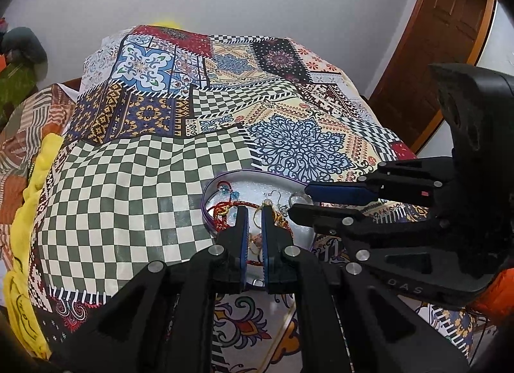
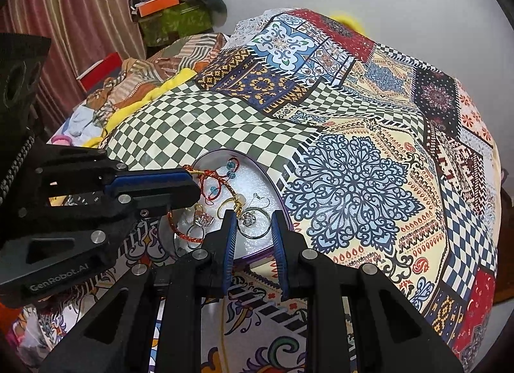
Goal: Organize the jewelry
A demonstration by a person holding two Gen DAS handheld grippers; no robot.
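Now we hold both tools over a round purple-rimmed tray (image 2: 282,212) that sits on a patchwork bedspread (image 1: 135,180), at the seam between its green-checked patch and a blue mandala patch. Inside the tray the jewelry lies in a loose tangle: a red braided cord bracelet (image 2: 180,233) with small blue beads, a gold hoop (image 2: 225,206), a silver hoop earring (image 2: 257,223) and a small sparkly charm (image 2: 202,219).

Our left gripper (image 1: 255,212) is pinched nearly closed, its blue pads a narrow slit apart above the gold hoop; we cannot tell whether anything is caught between them. Our right gripper (image 2: 253,214) stands parted, its two fingers straddling the silver hoop earring without pressing on it. Each tool shows from the side in the other's view, fingertips near one another over the tray.
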